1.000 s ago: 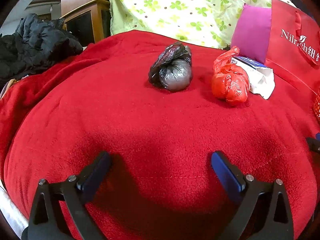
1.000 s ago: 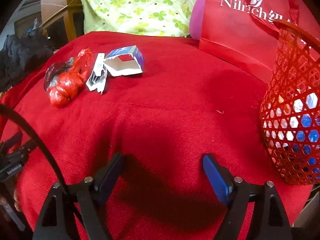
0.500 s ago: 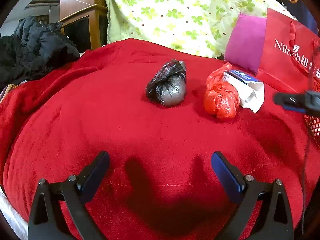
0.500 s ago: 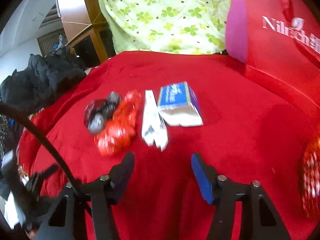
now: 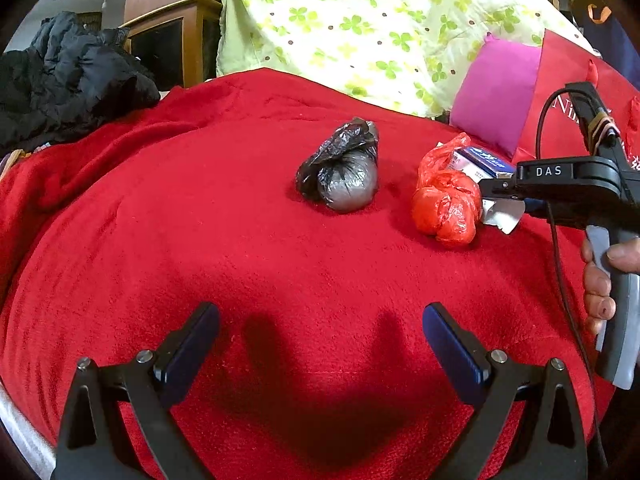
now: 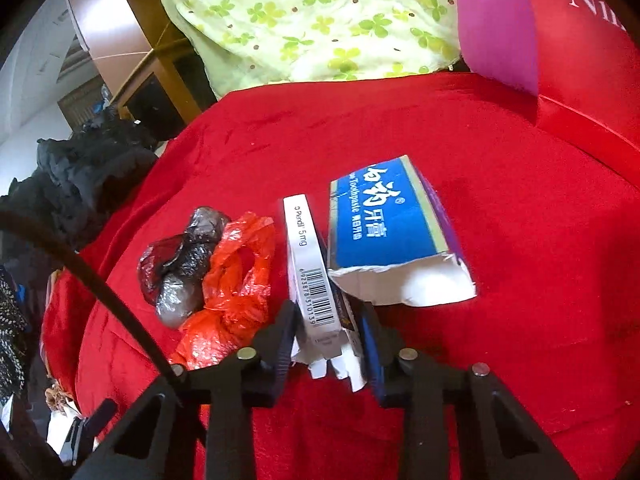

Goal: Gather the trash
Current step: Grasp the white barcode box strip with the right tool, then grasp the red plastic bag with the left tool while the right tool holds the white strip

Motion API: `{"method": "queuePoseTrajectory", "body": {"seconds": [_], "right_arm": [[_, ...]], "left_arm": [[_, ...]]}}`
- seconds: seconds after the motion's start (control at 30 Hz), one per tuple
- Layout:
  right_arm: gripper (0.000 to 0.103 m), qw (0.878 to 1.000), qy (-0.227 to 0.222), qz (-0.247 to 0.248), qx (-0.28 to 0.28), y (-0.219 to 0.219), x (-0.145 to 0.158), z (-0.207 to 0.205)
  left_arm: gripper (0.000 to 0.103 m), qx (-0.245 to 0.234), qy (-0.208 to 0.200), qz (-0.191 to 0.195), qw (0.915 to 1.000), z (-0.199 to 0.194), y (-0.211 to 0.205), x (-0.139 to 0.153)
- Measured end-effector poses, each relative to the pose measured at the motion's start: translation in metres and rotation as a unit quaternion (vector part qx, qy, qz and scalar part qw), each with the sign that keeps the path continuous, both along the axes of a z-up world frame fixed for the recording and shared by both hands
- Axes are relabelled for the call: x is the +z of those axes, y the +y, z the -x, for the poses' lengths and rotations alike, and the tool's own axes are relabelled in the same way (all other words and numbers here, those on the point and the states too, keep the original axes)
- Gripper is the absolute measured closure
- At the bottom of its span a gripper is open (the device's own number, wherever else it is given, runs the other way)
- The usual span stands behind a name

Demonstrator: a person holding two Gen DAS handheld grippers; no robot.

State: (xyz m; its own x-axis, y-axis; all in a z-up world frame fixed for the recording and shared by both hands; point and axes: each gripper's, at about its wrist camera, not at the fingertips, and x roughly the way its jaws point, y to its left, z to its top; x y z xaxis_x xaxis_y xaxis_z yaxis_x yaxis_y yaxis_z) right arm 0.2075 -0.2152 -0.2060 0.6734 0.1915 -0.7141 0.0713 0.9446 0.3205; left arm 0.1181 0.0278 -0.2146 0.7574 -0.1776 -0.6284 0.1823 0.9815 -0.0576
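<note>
The right tongs (image 6: 329, 338) have moved in and now pinch the white box (image 6: 310, 270) on the red bed (image 5: 240, 240) at 6 o'clock, ready to lift, while the left tongs (image 5: 320, 340) stay spread wide.

Red fleece blanket (image 5: 224, 240) is covering the soft surface, filling the lower frame. Green clover-print cloth (image 5: 360, 20) is draping at 12 o'clock. Wooden cabinet (image 5: 168, 32) is standing at 11 o'clock. Black jacket (image 5: 68, 76) is lying heaped at 10 o'clock. Magenta cushion (image 5: 496, 92) is leaning at 2 o'clock.
</note>
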Motion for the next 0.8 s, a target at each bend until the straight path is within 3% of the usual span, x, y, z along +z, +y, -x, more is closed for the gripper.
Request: {"method": "queuePoseTrajectory", "body": {"seconds": [0.23, 0.43, 0.6, 0.8], "right_arm": [[0.076, 0.999, -0.030, -0.015, 0.015, 0.003, 0.021, 0.035], [0.076, 0.998, -0.047, -0.027, 0.026, -0.010, 0.038, 0.093], [0.076, 0.998, -0.052, -0.024, 0.002, -0.040, 0.036, 0.134], [0.076, 0.996, -0.075, -0.025, -0.040, -0.070, 0.033, 0.156]], "left_arm": [[0.002, 0.004, -0.002, -0.006, 1.0000, 0.000, -0.001, -0.001], [0.002, -0.002, 0.007, -0.003, 1.0000, -0.002, -0.005, 0.004], [0.002, -0.036, 0.002, -0.003, 0.9994, -0.016, -0.026, 0.025], [0.002, -0.065, 0.040, 0.004, 0.9971, -0.061, -0.068, 0.035]]}}
